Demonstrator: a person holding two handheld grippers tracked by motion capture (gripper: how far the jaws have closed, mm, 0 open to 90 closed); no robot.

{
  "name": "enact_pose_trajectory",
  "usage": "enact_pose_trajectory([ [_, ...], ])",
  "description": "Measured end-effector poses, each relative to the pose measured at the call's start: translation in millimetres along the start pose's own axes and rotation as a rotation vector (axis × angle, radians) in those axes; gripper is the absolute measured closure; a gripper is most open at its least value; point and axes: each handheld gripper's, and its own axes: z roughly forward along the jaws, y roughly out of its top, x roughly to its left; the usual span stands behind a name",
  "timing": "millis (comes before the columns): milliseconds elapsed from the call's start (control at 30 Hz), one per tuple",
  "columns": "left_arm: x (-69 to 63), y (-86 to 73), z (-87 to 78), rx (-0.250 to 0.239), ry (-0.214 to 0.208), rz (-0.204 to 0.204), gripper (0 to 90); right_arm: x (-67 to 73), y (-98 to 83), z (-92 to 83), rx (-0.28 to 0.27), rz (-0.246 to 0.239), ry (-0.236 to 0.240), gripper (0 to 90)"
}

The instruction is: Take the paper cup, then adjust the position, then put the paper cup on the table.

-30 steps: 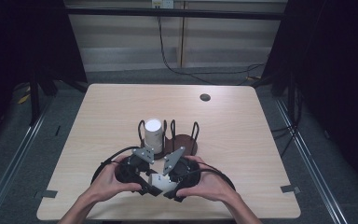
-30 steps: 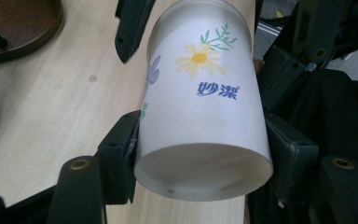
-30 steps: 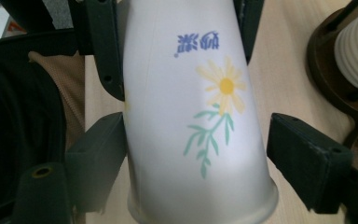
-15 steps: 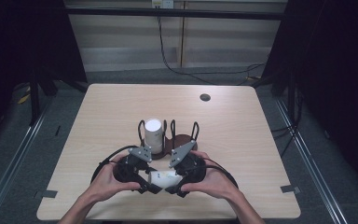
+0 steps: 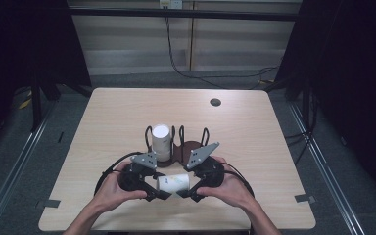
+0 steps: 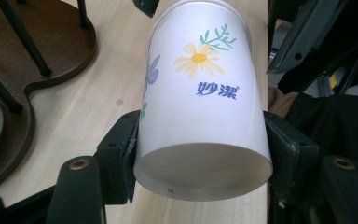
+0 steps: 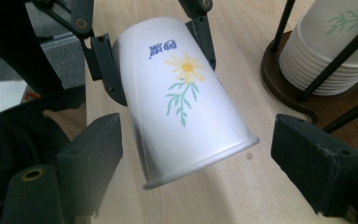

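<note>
A paper cup [image 5: 173, 183] is being held on its side just above the near part of the worktop [image 5: 254, 127], between the two hands, its long axis running left to right. The left gripper [image 6: 200, 154] is clamped on the cup's base end, its fingers [image 6: 119, 144] pressing both sides. The right gripper [image 7: 198, 154] is being held around the rim end, fingers [image 7: 91, 144] spread wide and clear of the wall, having just been opening. Blue Chinese characters, seemingly "妙洁", are printed beside a daisy. A stack of cups [image 5: 160, 142] is standing in the wooden rack [image 5: 192, 147] just beyond.
</note>
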Motion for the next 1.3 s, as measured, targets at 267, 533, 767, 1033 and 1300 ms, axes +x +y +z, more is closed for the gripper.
enact_pose_trajectory([
  [267, 0.2, -3.1, -5.9, -0.049, 0.023, 0.001, 36.4, -3.1, -2.6, -7.8, -0.061, 0.039, -0.005, 16.0],
  [533, 0.5, -8.2, -10.2, -0.094, 0.031, 0.0, 36.2, -8.7, -6.7, -12.0, -0.138, 0.081, 0.014, 16.0],
  [767, 0.9, -9.4, -17.0, -0.142, 0.057, 0.017, 36.2, -8.9, -8.4, -13.1, -0.194, 0.099, 0.021, 16.0],
  [1033, 0.9, -9.8, -13.4, -0.187, 0.038, 0.034, 36.2, -11.3, -8.3, -16.6, -0.258, 0.117, 0.023, 14.6],
  [1300, 2.9, -11.1, -19.4, -0.271, 0.022, 0.019, 36.2, -9.9, -10.1, -21.0, -0.297, 0.12, 0.02, 14.5],
])
